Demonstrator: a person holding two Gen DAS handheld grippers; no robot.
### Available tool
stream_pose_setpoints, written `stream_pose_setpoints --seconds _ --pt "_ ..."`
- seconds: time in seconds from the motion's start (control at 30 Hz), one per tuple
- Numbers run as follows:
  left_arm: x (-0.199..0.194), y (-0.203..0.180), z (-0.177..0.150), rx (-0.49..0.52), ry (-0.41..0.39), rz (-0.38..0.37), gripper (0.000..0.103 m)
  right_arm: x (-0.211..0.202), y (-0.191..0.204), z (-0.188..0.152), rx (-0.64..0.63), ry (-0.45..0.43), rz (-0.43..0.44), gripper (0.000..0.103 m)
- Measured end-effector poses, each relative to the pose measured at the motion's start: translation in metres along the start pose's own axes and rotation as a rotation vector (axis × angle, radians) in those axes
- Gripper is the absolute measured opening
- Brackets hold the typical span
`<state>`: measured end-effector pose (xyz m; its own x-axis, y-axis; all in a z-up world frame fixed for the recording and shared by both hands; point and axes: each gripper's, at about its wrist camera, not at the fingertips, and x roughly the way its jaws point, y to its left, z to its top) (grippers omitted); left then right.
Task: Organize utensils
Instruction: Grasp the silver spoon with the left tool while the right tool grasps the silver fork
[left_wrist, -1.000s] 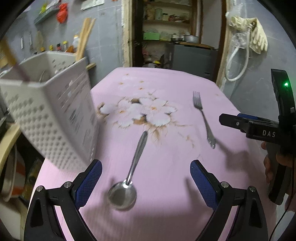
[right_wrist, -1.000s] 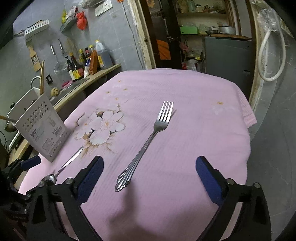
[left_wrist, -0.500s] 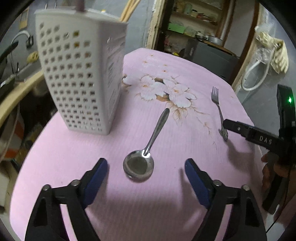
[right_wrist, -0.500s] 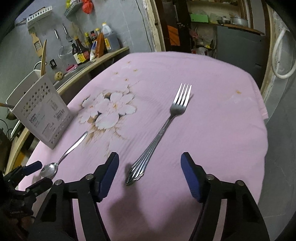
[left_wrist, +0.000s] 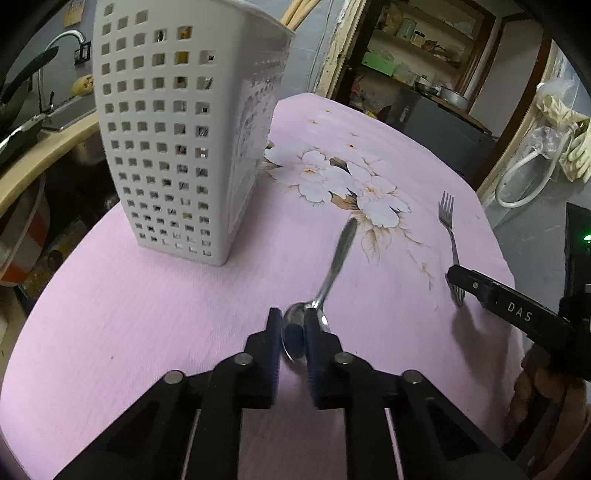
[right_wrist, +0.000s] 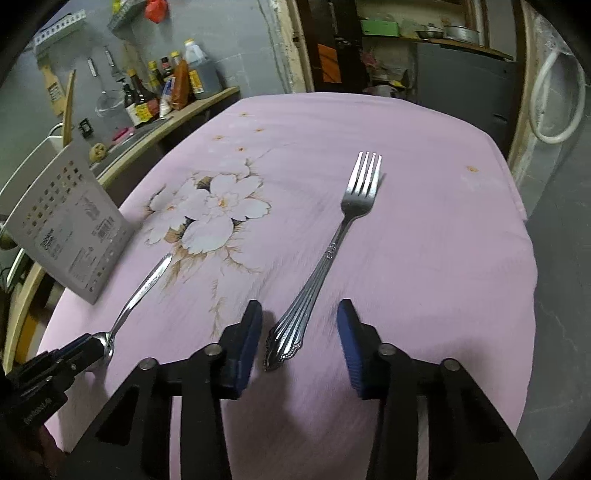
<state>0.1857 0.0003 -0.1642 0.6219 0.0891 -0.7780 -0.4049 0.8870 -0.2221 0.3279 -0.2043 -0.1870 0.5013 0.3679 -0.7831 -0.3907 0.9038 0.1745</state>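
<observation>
A steel spoon (left_wrist: 334, 269) lies on the pink flowered tablecloth (left_wrist: 147, 314), handle pointing away. My left gripper (left_wrist: 293, 338) is shut on the spoon's bowl; it also shows in the right wrist view (right_wrist: 79, 349) at the spoon (right_wrist: 142, 291). A steel fork (right_wrist: 332, 247) lies to the right, tines away. My right gripper (right_wrist: 299, 332) is open, its blue pads either side of the fork's handle end without touching it. A white perforated utensil holder (left_wrist: 184, 136) stands at the table's left; it also shows in the right wrist view (right_wrist: 66, 221).
A wooden counter (right_wrist: 173, 114) with bottles runs along the left wall. A dark cabinet (right_wrist: 461, 81) stands behind the table. The tablecloth edge (right_wrist: 524, 236) drops off on the right. Wooden utensils (left_wrist: 299, 11) stick out of the holder.
My left gripper has moved down and closed on the spoon's bowl. My right gripper has moved forward and narrowed around the fork's handle end.
</observation>
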Motion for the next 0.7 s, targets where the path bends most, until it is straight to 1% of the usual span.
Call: stream_pose_setpoints --seconds 0.07,0.17,0.47,0.7 --pt "0.002 -0.002 0.002 -0.005 -0.005 0.0 0.01 -0.001 0.002 -0.001 0.009 0.005 -0.019 0.027" --pt "0.004 -0.005 0.006 0.001 -0.014 -0.001 0.008 -0.003 0.004 -0.004 0.026 0.014 -0.017 0.02" --pt "0.015 -0.028 0.019 0.036 -0.046 -0.024 0.004 -0.001 -0.003 -0.003 0.046 0.012 0.007 0.018" --pt "0.025 -0.042 0.03 0.028 -0.061 -0.026 0.004 0.009 -0.017 0.011 0.091 -0.006 0.041 0.018"
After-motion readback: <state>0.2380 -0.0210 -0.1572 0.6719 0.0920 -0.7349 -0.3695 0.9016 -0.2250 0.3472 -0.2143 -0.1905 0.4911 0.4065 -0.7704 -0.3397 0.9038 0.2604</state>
